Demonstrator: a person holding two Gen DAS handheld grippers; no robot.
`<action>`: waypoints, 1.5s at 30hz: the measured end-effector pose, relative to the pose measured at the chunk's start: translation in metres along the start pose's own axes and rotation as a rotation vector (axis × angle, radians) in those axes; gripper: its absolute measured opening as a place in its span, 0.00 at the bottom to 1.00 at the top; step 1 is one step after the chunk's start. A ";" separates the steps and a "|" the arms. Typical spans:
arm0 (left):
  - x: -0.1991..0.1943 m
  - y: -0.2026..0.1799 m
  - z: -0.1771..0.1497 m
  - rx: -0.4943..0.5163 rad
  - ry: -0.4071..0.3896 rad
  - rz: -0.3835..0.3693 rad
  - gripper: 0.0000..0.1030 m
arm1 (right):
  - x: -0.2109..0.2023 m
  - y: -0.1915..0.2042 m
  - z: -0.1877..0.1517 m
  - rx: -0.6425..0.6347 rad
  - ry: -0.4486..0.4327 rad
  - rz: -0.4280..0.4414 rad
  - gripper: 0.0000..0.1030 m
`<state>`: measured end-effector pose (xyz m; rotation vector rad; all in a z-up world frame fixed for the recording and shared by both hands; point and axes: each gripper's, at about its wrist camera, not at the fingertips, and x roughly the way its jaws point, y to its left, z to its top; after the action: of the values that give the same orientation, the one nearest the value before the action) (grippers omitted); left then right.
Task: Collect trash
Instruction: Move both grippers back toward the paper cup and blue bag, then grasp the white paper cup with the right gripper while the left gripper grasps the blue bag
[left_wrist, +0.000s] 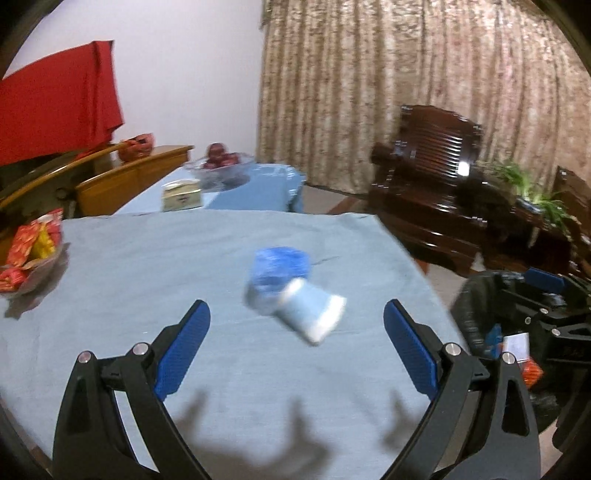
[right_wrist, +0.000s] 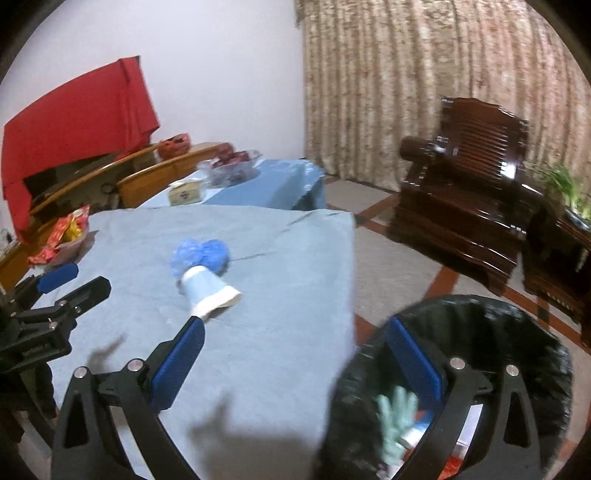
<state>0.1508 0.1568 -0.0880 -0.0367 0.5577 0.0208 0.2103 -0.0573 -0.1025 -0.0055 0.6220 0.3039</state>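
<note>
A light blue paper cup (left_wrist: 312, 312) lies on its side on the blue tablecloth (left_wrist: 147, 258), touching a crumpled blue plastic bag (left_wrist: 280, 264) behind it. Both also show in the right wrist view, the cup (right_wrist: 208, 291) and the bag (right_wrist: 201, 254). My left gripper (left_wrist: 297, 317) is open and empty, its fingers either side of the cup, a little short of it. My right gripper (right_wrist: 295, 332) is open and empty at the table's right edge, partly over a black-lined trash bin (right_wrist: 517, 332). A pale green glove (right_wrist: 397, 413) is in the bin with other trash.
A bowl of red snack packets (left_wrist: 29, 254) sits at the table's left edge. A tissue box (left_wrist: 181, 194) and a glass fruit bowl (left_wrist: 219, 164) stand on a farther table. A dark wooden armchair (right_wrist: 461, 192) and plants stand to the right.
</note>
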 end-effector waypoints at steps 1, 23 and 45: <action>0.003 0.008 -0.001 0.001 0.004 0.018 0.90 | 0.008 0.006 0.001 -0.004 0.005 0.011 0.94; 0.080 0.106 -0.025 -0.055 0.132 0.179 0.90 | 0.169 0.089 0.008 -0.144 0.178 0.150 0.94; 0.106 0.099 -0.030 -0.072 0.176 0.149 0.90 | 0.187 0.083 0.003 -0.161 0.253 0.233 0.53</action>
<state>0.2217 0.2560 -0.1719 -0.0678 0.7350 0.1841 0.3321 0.0740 -0.2003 -0.1290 0.8499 0.5842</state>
